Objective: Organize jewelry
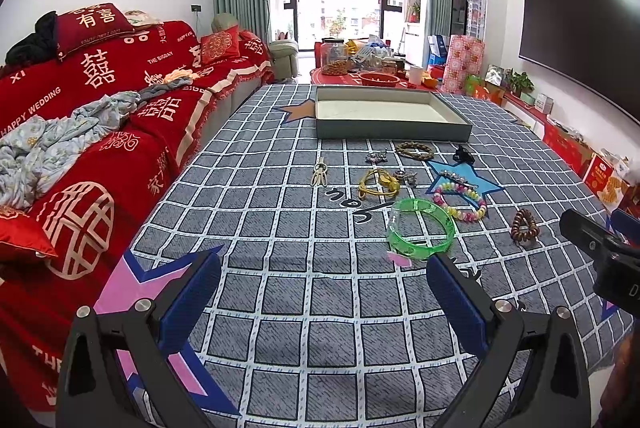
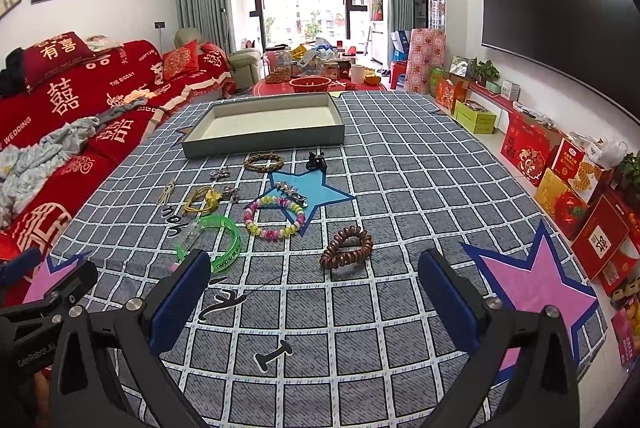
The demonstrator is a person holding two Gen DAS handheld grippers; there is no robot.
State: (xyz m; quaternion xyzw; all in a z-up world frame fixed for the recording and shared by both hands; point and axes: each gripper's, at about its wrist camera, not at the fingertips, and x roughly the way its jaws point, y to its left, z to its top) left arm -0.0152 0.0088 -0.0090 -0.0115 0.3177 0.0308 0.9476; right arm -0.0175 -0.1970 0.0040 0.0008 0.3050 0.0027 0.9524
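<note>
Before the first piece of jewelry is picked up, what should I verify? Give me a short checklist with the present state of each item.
1. Left gripper open and holding nothing: ok.
2. Right gripper open and holding nothing: ok.
3. Gray box is open on top and nothing lies inside: ok.
4. Brown coil hair tie, nearest to the right gripper, lies apart from the other pieces: ok.
5. Green bangle is free of the bead bracelet: cannot tell, their edges look very close.
</note>
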